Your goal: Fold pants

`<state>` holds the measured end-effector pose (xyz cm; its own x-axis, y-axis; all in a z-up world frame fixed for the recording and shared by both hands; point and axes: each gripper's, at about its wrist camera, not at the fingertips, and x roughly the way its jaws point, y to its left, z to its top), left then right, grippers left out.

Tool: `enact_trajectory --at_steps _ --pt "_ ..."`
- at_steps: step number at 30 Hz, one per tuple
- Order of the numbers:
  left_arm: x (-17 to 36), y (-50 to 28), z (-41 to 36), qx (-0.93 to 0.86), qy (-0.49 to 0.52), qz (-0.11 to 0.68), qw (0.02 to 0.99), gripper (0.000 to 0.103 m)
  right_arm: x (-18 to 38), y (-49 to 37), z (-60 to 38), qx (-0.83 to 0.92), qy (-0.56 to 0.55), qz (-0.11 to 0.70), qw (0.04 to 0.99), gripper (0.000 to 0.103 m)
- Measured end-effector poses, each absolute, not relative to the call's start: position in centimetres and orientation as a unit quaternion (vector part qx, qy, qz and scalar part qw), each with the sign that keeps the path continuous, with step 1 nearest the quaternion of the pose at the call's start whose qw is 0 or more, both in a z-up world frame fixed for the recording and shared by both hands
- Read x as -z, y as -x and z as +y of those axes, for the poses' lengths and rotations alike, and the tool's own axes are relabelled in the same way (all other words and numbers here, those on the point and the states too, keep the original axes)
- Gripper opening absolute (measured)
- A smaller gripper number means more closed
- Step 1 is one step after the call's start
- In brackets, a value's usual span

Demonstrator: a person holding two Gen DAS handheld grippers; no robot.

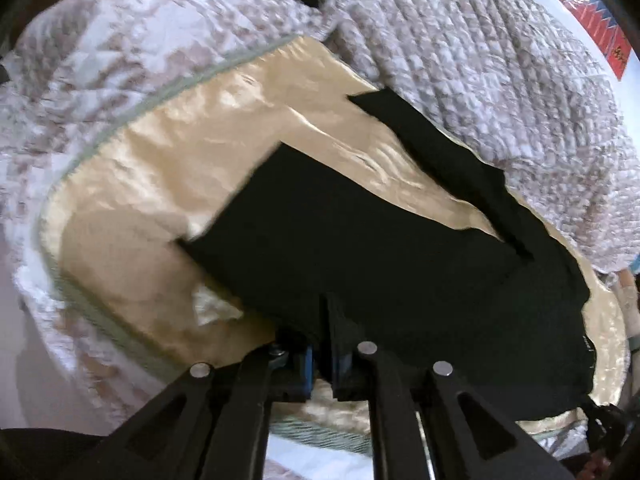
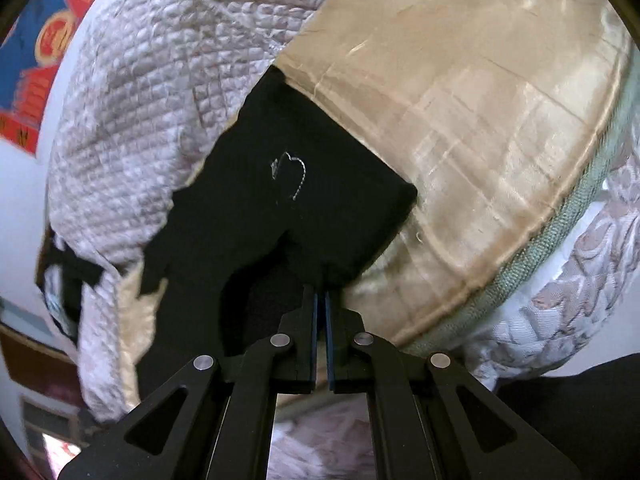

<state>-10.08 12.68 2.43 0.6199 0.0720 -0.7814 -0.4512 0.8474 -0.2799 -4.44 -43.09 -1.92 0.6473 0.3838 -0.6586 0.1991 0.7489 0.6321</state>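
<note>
Open room lay out on the tan satin cover [image 1: 168, 184], bare and flat to the left of the black pants [image 1: 360, 248], right up to its green piped edge [image 1: 80, 152]. The far side was walled in: the heaped white quilt [image 1: 500, 80] pressed against the cover and one pant leg ran along its foot. From the right wrist, the quilt [image 2: 140, 112] crowded the pants [image 2: 280, 184] on the left, while the satin [image 2: 480, 140] to the right stood bare and passable.
</note>
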Motion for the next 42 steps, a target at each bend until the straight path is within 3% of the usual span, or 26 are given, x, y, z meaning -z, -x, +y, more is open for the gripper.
enact_trajectory --at_steps 1,4,8,10,16,18,23,28,32,35,42 --pt "-2.7 10.4 13.0 -0.159 0.231 0.41 0.868 0.016 1.6 4.5 -43.1 -0.052 -0.345 0.419 0.838 0.003" --pt "-3.8 11.6 13.6 -0.207 0.208 0.399 0.869 0.018 -0.5 5.5 -43.5 -0.011 -0.306 0.411 0.859 0.005" --pt "-6.0 11.2 12.9 -0.206 0.179 0.366 0.89 0.025 -3.6 6.4 -42.8 0.005 -0.226 0.366 0.903 0.027" --pt "-6.5 10.4 11.6 -0.178 0.165 0.355 0.903 0.032 -4.3 5.8 -41.1 -0.017 -0.186 0.354 0.917 0.029" --pt "-2.8 5.9 10.1 -0.126 0.134 0.41 0.894 0.034 -2.7 2.1 -35.2 -0.105 -0.064 0.358 0.926 0.029" --pt "-1.1 5.9 11.2 -0.13 0.151 0.434 0.879 0.034 -0.7 0.6 -35.0 -0.086 -0.042 0.394 0.914 0.029" --pt "-2.3 6.0 11.4 -0.134 0.14 0.42 0.886 0.034 0.5 1.2 -38.2 -0.055 -0.079 0.423 0.901 0.029" --pt "-3.0 2.9 9.8 -0.116 0.107 0.417 0.895 0.034 -2.5 0.9 -37.3 -0.076 -0.074 0.372 0.922 0.029" --pt "-2.4 0.0 11.6 -0.157 0.082 0.432 0.884 0.034 -2.2 -3.4 -37.2 -0.071 -0.068 0.382 0.919 0.041" --pt "-1.7 -0.1 13.2 -0.17 0.098 0.435 0.879 0.034 -0.1 -5.8 -39.1 -0.02 -0.071 0.414 0.907 0.041" --pt "-3.1 0.2 9.2 -0.141 0.079 0.413 0.896 0.035 -1.7 -3.9 -38.5 -0.052 -0.099 0.373 0.921 0.041"
